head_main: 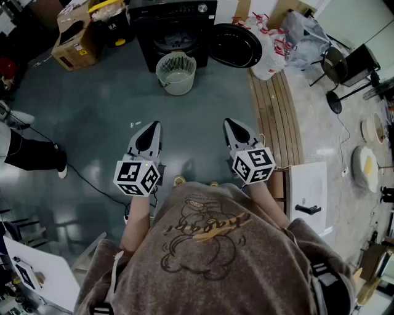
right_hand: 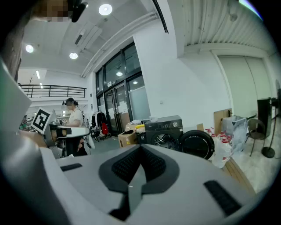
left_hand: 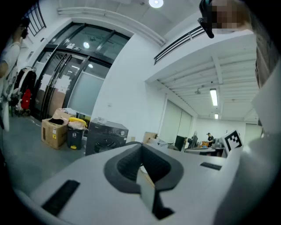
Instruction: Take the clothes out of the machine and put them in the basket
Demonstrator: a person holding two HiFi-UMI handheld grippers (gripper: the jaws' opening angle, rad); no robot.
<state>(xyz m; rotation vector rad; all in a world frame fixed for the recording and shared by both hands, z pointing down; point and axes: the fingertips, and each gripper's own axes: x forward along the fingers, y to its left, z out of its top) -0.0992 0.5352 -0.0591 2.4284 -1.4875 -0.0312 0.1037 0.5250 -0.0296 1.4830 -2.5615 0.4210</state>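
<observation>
The black washing machine [head_main: 175, 24] stands at the far end of the floor, its round door [head_main: 234, 44] swung open to the right. A pale round laundry basket [head_main: 176, 72] sits on the floor right in front of it and looks empty. No clothes show in the dark drum. My left gripper [head_main: 149, 126] and right gripper [head_main: 231, 123] are held side by side well short of the basket, both shut with nothing in them. The left gripper view shows its closed jaws [left_hand: 141, 145] below the distant machine [left_hand: 105, 138]. The right gripper view shows its jaws [right_hand: 141, 146], the machine [right_hand: 164, 132] and the door [right_hand: 197, 144].
A cardboard box [head_main: 77, 40] and a yellow-lidded bin [head_main: 111, 18] stand left of the machine. White bags [head_main: 271, 43] lie to its right, beside a strip of wooden planking [head_main: 277, 117]. A person's leg [head_main: 31, 154] is at the left edge, and a white cabinet [head_main: 308, 191] is at my right.
</observation>
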